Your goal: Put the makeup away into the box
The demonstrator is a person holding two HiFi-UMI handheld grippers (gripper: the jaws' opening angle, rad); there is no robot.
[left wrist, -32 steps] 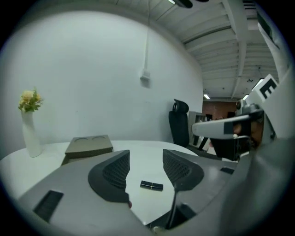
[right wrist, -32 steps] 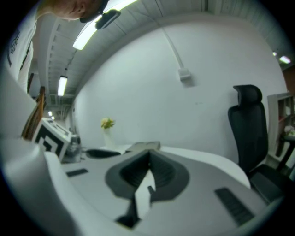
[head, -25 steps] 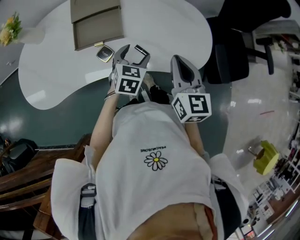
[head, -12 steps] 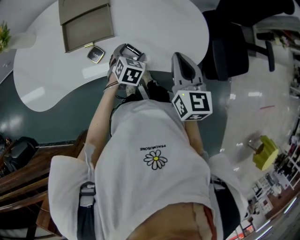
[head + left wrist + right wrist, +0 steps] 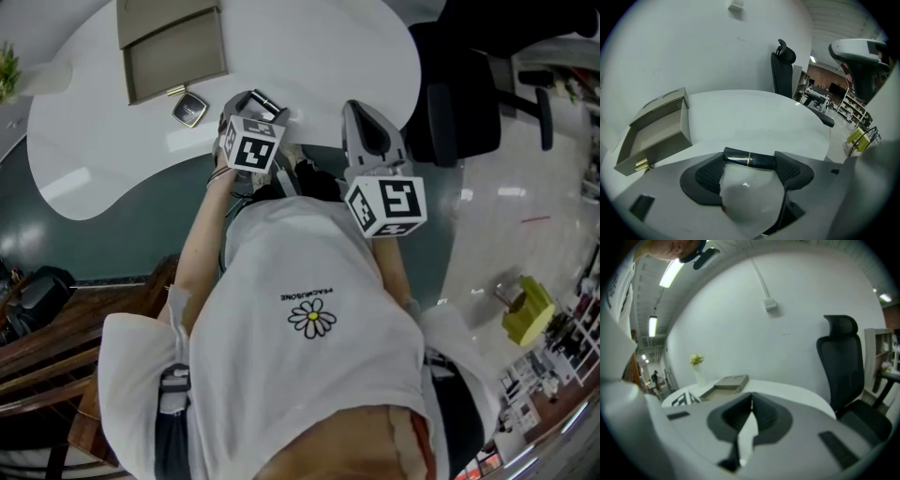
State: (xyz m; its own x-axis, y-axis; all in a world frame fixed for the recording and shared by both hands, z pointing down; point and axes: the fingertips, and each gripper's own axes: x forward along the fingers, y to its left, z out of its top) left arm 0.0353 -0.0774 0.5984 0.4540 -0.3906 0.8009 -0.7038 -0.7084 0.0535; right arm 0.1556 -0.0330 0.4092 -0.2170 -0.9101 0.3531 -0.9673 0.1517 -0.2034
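Observation:
A dark lipstick tube [image 5: 750, 159] with a gold band lies crosswise on the white table [image 5: 309, 47], between the tips of my left gripper [image 5: 750, 165]. The jaws stand wide open, with the tube's ends close to the pads. In the head view that gripper [image 5: 255, 103] is low at the table's near edge, over the lipstick [image 5: 266, 100]. The open beige box [image 5: 131, 80] sits farther back and to the left, with a square compact [image 5: 190, 108] in front of it. My right gripper [image 5: 364, 117] hovers at the table's near edge, shut and empty.
A small gold piece [image 5: 175, 91] lies at the box's front corner. A vase of yellow flowers [image 5: 697, 369] stands at the table's far left. A black office chair [image 5: 459, 103] stands at the table's right side.
My left gripper has come down to the table and now straddles the lipstick, which has stayed where it lay. The right gripper has shifted only slightly.

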